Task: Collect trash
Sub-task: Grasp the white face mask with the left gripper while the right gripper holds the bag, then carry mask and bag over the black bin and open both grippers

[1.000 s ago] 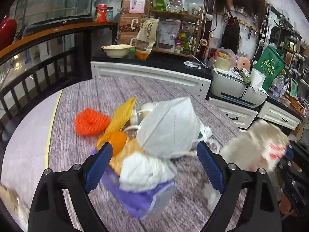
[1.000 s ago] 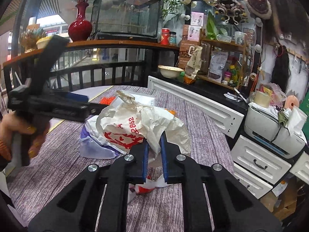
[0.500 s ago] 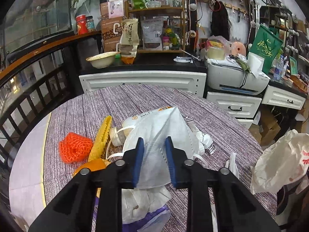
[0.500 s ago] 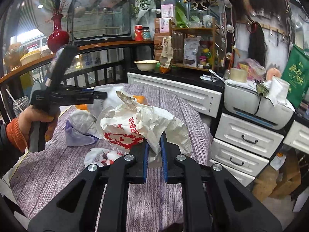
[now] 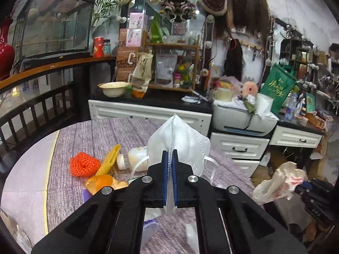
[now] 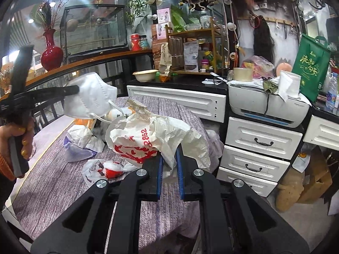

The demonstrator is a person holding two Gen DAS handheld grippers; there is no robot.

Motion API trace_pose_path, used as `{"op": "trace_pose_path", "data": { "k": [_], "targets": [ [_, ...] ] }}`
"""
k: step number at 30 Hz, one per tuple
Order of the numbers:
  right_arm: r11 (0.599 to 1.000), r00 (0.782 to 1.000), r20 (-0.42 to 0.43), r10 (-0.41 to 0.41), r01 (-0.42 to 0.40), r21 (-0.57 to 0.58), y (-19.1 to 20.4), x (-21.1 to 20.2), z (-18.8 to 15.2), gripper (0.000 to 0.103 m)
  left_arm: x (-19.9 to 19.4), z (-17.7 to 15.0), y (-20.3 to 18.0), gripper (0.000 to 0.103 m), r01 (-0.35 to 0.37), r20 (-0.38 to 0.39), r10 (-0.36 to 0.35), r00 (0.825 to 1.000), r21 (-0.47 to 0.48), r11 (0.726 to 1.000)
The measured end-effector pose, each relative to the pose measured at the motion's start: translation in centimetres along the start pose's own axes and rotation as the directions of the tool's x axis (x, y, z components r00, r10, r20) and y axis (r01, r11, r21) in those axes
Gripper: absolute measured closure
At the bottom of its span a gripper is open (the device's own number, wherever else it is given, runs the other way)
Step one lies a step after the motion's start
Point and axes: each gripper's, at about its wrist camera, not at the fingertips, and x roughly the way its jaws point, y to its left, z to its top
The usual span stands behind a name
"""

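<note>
My left gripper (image 5: 170, 154) is shut on a white folded face mask (image 5: 180, 139) and holds it above the table; the mask also shows in the right wrist view (image 6: 89, 99), at the tip of the left gripper (image 6: 73, 90). My right gripper (image 6: 169, 158) is shut on the edge of a crumpled white plastic bag with red print (image 6: 144, 139), held at the table's right edge; the bag also shows in the left wrist view (image 5: 279, 180). On the purple-grey table (image 5: 84, 135) lie an orange knit piece (image 5: 83, 164), a yellow wrapper (image 5: 109, 156), a small bottle (image 5: 133, 158) and orange peel (image 5: 99, 183).
Crumpled tissue on a purple bag (image 6: 80, 141) and a red-and-white wrapper (image 6: 106, 169) lie on the table. White drawers (image 6: 258, 148) with a printer (image 6: 267, 103) stand right of the table. A dark railing (image 5: 31, 105) runs on the left.
My left gripper closed on the face mask and lifted it off the trash pile. My right gripper kept hold of the plastic bag and drew back toward the table's right edge.
</note>
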Motion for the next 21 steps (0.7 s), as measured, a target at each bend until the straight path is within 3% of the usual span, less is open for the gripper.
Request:
{"op": "trace_pose_path", "data": {
  "k": [6, 12, 17, 21],
  "targets": [
    [0.995, 0.997, -0.003, -0.081, 0.082, 0.056, -3.7, -2.3, -1.4, 0.091, -1.9, -0.7, -4.6, 0.098, 0.096, 0.036, -0.098, 0.995, 0.034, 0.995],
    [0.978, 0.984, -0.07, -0.165, 0.172, 0.119, -7.6, -3.4, -4.3, 0.091, -2.1, -0.6, -8.9, 0.098, 0.198, 0.05, -0.2, 0.978, 0.05, 0.979],
    [0.954, 0.961, -0.183, -0.205, 0.238, 0.181, -10.4, -2.5, -8.3, 0.091, -0.5, -1.9, -12.5, 0.098, 0.284, -0.02, -0.283, 0.959, 0.043, 0.958],
    [0.931, 0.934, -0.286, -0.212, 0.283, 0.232, -12.6, -0.8, -11.6, 0.091, 1.5, -3.4, -15.6, 0.098, 0.362, -0.105, -0.36, 0.927, 0.003, 0.932]
  ]
}}
